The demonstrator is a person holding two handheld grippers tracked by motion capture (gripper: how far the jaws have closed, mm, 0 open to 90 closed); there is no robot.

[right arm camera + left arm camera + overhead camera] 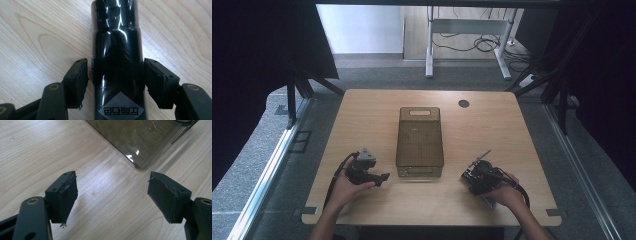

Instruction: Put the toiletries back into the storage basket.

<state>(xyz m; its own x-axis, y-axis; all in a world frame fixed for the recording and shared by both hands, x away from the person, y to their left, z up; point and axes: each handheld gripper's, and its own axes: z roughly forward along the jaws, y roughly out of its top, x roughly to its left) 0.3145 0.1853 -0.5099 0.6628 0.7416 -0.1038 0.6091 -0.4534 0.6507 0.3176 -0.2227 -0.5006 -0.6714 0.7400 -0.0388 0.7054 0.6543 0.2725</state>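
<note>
The right gripper (115,82) is straddling a glossy black bottle (116,62) lying on the bench (37,37), jaws wide, bottle's long axis running between them; the left gripper (112,197) is gaping empty.

Count, tabletop:
- light wooden table with rounded corners (362,115): 1
- smoky translucent rectangular plastic bin with cut-out handle slots (419,142): 1
- glossy black cylindrical bottle with grey diamond label (117,62): 1
- black two-jaw handheld grippers: 2, namely left gripper (383,178), right gripper (473,169)
- hands: 2, one per gripper
- round dark grommet hole in tabletop (463,103): 1

Count, beyond table:
- white metal desk frame on floor (467,30): 1; legs visible: 2
- loose black cables on floor (484,44): several, exact number not resolvable
</note>
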